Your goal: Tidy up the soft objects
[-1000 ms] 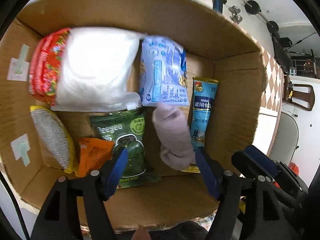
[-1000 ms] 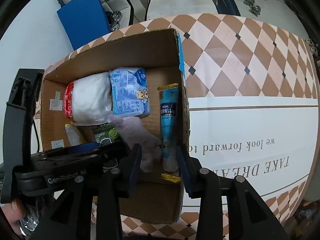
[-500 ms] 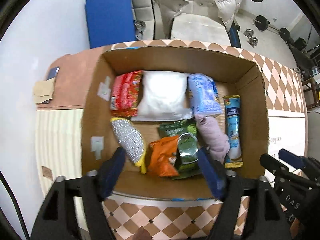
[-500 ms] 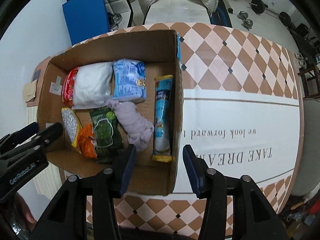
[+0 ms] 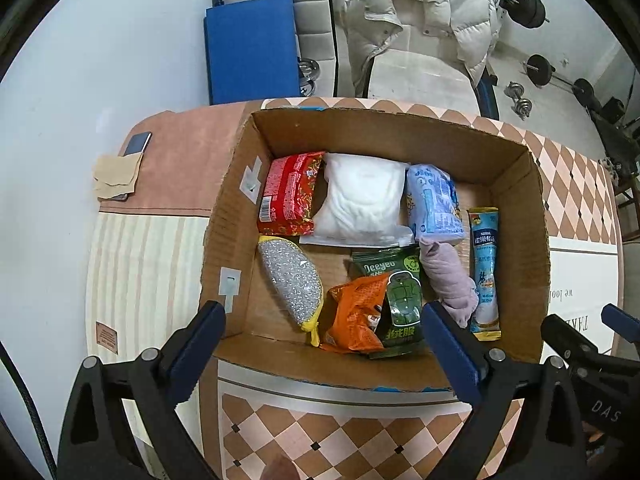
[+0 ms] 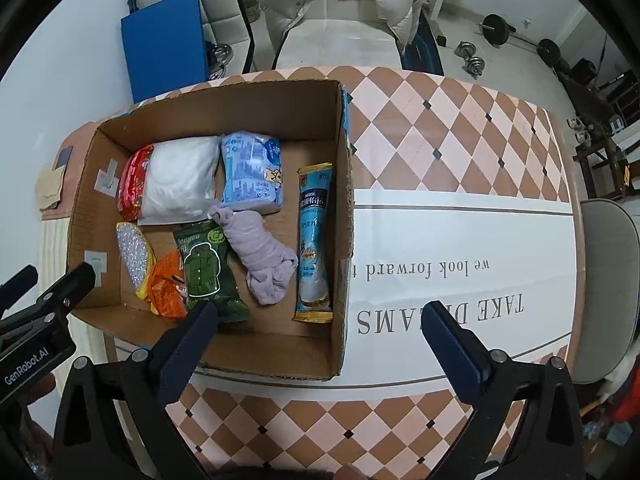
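An open cardboard box [image 5: 400, 136] [image 6: 208, 340] on the table holds soft items: a red pack [image 5: 290, 198], a white bag [image 5: 360, 200], a light-blue pack [image 5: 434, 204], a rolled lilac cloth [image 5: 450, 276] [image 6: 260, 248], a blue stick pack [image 5: 484, 272] [image 6: 314, 240], a green packet [image 5: 400, 296] [image 6: 204, 268], an orange packet [image 5: 356, 312] and a silver sponge [image 5: 290, 280]. My left gripper [image 5: 322, 336] is open and empty, high above the box's near wall. My right gripper [image 6: 320, 332] is open and empty, above the box's near right corner.
The checkered tablecloth [image 6: 460, 120] with printed lettering spreads right of the box. A phone and beige cloth [image 5: 120, 168] lie at the table's left edge. Behind stand a blue panel [image 5: 250, 48], a chair with a white jacket [image 5: 416, 40] and dumbbells [image 5: 516, 96].
Both grippers have pulled up and back from inside the box. The right gripper's jaws have opened wider. The lilac cloth lies in the box, no longer between any fingers.
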`<state>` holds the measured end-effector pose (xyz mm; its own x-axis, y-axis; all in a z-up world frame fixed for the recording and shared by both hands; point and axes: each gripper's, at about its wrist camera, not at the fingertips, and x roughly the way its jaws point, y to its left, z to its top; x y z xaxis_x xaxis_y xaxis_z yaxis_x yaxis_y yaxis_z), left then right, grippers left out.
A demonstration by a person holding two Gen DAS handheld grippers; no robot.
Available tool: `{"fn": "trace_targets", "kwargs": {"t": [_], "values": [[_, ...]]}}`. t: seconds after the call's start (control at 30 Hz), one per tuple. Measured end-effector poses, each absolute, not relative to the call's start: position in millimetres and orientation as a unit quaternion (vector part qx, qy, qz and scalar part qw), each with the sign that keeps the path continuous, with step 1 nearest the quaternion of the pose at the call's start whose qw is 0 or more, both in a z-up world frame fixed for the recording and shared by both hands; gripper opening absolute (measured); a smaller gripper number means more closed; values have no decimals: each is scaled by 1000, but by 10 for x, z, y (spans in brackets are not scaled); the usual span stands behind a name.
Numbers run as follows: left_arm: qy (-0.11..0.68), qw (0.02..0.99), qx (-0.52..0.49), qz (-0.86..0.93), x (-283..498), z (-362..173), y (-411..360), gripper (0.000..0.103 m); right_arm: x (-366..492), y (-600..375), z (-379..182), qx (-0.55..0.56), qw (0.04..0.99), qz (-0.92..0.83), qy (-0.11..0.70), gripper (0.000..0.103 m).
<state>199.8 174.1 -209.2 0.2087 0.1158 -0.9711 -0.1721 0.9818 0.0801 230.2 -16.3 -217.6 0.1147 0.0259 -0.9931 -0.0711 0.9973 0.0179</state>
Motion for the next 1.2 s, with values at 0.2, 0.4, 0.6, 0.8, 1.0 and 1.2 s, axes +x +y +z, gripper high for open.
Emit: {"fn": "trace_targets", "kwargs": {"t": [0.2, 0.4, 0.6, 0.8, 1.0, 1.2], "values": [[613, 786, -25, 80, 1890, -1873, 1704, 100, 2194, -216, -1927, -14, 761, 30, 648, 103], [585, 808, -18, 65, 1568, -1326, 1584, 100, 1818, -353, -1330, -4, 789, 38, 613, 103], [549, 834, -16, 56, 1222, -751, 1491, 100, 1408, -494, -655, 1, 819, 41, 572, 103], [526, 849, -24, 49, 985, -371, 1463, 100, 1108, -513, -117, -2, 841, 51, 538, 103], [511, 858, -32, 50, 800, -90, 1482, 100, 862, -472, 244, -11, 855, 65, 515, 103], [503, 862, -29, 56, 666, 55, 1474, 100, 719, -422, 378, -23, 859, 71, 507, 103]]}}
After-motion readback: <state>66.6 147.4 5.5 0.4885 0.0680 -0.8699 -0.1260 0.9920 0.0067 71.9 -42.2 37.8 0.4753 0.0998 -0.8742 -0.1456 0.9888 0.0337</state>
